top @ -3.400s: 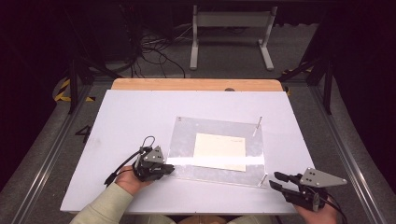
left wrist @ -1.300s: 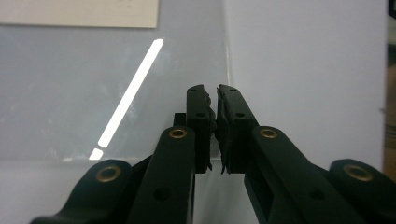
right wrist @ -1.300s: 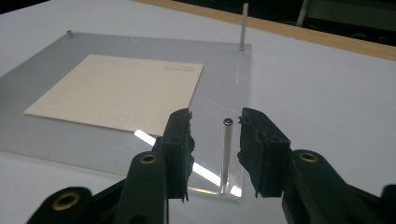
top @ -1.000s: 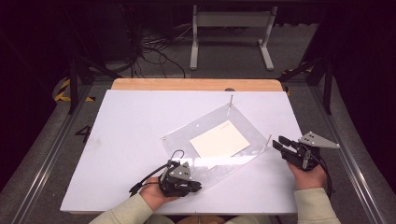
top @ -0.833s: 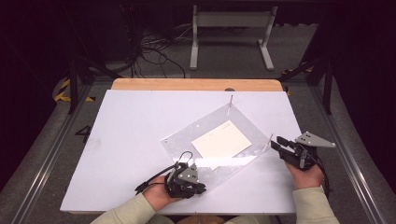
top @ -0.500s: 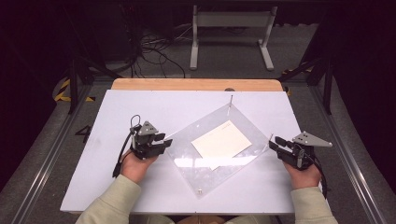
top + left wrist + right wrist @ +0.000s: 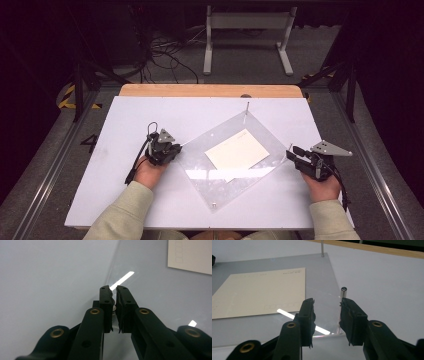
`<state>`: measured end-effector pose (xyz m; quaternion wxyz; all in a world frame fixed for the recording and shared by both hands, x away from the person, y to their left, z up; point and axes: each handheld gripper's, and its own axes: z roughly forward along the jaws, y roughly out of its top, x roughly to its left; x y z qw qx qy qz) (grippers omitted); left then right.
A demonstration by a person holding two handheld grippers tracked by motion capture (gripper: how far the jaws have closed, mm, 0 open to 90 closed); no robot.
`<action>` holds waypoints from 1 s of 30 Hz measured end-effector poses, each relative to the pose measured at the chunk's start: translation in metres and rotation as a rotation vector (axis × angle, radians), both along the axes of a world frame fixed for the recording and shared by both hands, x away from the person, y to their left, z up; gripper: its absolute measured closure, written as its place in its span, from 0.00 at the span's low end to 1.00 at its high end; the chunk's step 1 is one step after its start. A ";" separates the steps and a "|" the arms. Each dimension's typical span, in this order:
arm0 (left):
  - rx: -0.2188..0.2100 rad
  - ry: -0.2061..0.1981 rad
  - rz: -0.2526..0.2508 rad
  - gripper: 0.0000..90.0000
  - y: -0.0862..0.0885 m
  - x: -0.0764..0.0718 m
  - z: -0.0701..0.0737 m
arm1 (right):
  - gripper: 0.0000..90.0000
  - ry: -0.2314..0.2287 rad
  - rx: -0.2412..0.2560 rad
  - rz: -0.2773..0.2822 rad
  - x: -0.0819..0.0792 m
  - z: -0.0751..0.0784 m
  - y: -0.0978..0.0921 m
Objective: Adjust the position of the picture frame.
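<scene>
Left gripper [image 7: 172,150]: sitting at the clear sheet's [image 7: 227,180] left corner, jaws nearly together around a small peg.
Right gripper [image 7: 291,152]: jaws standing apart, facing the sheet's right corner peg [image 7: 343,292].
Clear sheet: lying skewed mid-table [image 7: 120,170], covering a cream card [image 7: 237,149].

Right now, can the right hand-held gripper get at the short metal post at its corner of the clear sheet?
Probably yes. The right hand-held gripper is open, and the short metal post stands just beyond its jaws with nothing between them; the paper lies well off to the side.
</scene>
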<state>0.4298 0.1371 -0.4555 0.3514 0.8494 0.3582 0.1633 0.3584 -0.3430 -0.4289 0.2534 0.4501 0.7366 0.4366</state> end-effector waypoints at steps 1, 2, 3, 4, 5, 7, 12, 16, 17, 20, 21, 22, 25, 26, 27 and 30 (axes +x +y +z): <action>0.012 -0.001 -0.007 0.93 -0.001 -0.001 0.001 | 0.69 0.000 0.002 -0.003 0.000 0.000 0.000; 0.021 0.002 -0.018 0.93 -0.001 -0.002 0.002 | 0.69 0.000 0.002 -0.004 0.000 0.000 -0.001; 0.015 0.018 -0.029 0.93 -0.001 -0.005 0.002 | 0.69 -0.002 0.002 -0.008 0.000 0.000 -0.001; 0.017 0.030 -0.048 0.93 -0.002 -0.009 0.003 | 0.69 0.000 0.002 -0.012 0.000 0.001 -0.002; 0.017 0.030 -0.048 0.93 -0.002 -0.009 0.003 | 0.69 0.000 0.002 -0.012 0.000 0.001 -0.002; 0.049 0.045 -0.121 0.93 -0.006 -0.022 0.006 | 0.69 0.003 0.002 -0.018 0.000 0.001 -0.003; 0.084 0.054 -0.261 0.93 -0.017 -0.056 0.008 | 0.69 0.013 -0.002 -0.051 0.003 -0.002 -0.008; 0.070 0.071 -0.287 0.93 -0.019 -0.061 0.008 | 0.76 0.028 -0.017 -0.075 0.011 -0.004 -0.010; 0.066 0.074 -0.288 0.93 -0.019 -0.061 0.008 | 0.79 0.027 -0.023 -0.072 0.013 -0.004 -0.009; 0.067 0.072 -0.287 0.93 -0.019 -0.062 0.008 | 0.99 0.046 -0.063 -0.056 0.019 -0.006 -0.002; 0.067 0.071 -0.285 0.93 -0.019 -0.062 0.008 | 0.99 0.041 -0.068 -0.045 0.021 -0.006 0.002; 0.067 0.065 -0.287 0.93 -0.019 -0.062 0.008 | 1.00 0.029 -0.048 -0.029 0.023 -0.002 0.008; 0.075 0.067 -0.286 0.93 -0.020 -0.065 0.008 | 0.99 -0.032 -0.075 0.012 0.031 0.018 0.031; 0.074 0.064 -0.283 0.93 -0.021 -0.065 0.008 | 0.99 -0.039 -0.097 0.020 0.035 0.026 0.040; 0.075 0.061 -0.280 0.93 -0.021 -0.066 0.008 | 0.99 -0.056 -0.117 0.020 0.037 0.033 0.046; 0.066 0.052 -0.280 0.93 -0.019 -0.066 0.007 | 0.81 -0.075 -0.103 -0.036 0.039 0.045 0.046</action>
